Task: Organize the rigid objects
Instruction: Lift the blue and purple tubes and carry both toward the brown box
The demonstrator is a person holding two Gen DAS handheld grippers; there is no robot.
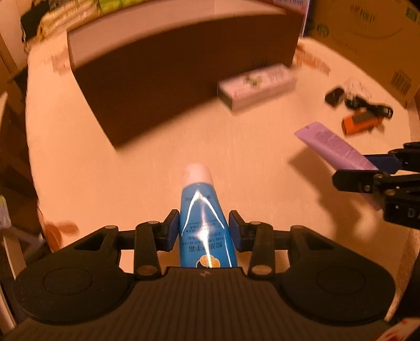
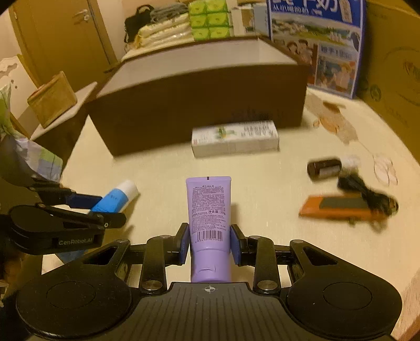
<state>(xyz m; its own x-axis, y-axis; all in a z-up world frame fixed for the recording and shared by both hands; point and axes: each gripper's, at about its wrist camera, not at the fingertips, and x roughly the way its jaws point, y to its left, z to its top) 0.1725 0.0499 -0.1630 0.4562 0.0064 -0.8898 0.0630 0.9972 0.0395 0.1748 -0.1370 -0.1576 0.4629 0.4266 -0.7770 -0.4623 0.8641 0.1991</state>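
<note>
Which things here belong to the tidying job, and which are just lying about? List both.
Job: blue tube in left gripper; purple tube in right gripper; brown box; carton; bottle; orange block.
Lying about: cable; poster; tissue packs.

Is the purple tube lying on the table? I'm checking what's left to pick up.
No: the purple tube is clamped in the right tongs, lifted off the table.

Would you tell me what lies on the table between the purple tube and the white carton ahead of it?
Nothing: the right wrist view shows bare table between the purple tube and the white carton.
</note>
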